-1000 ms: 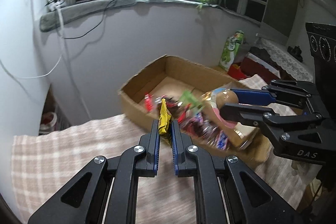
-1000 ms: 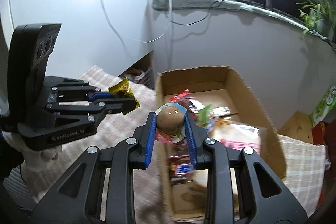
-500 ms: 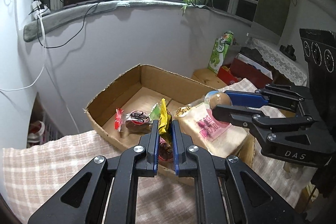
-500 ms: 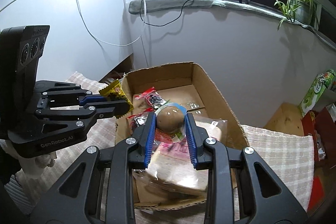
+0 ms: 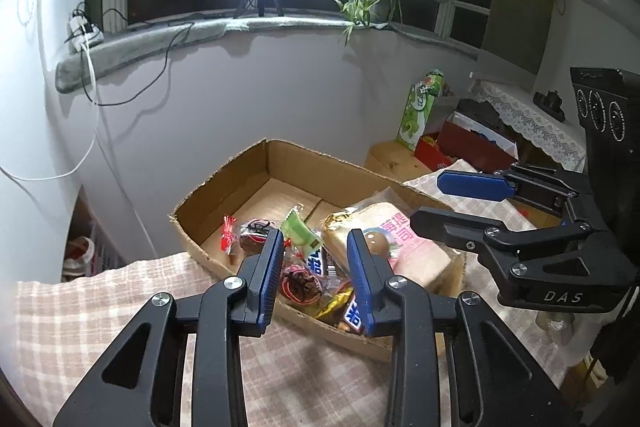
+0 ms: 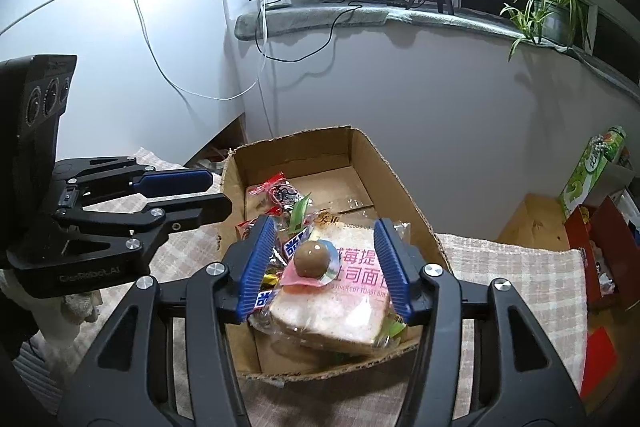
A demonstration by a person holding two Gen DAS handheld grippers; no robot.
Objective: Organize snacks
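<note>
Brown round snack (image 6: 313, 259) in clear wrapper atop bagged toast (image 6: 340, 303)

A table covered by a beige checked cloth (image 5: 100, 307) carries an open cardboard box (image 6: 404, 195) that sits at its far edge, against the wall.

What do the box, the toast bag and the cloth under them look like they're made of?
Box: brown corrugated cardboard, matte, with ragged torn rims and folded flaps.
Toast bag: thin clear plastic film, glossy, crinkled with glare spots, pink print; bread slices show through.
Cloth: woven fabric by the look, soft and matte, beige-and-white check; the exact fibre can't be told.
</note>
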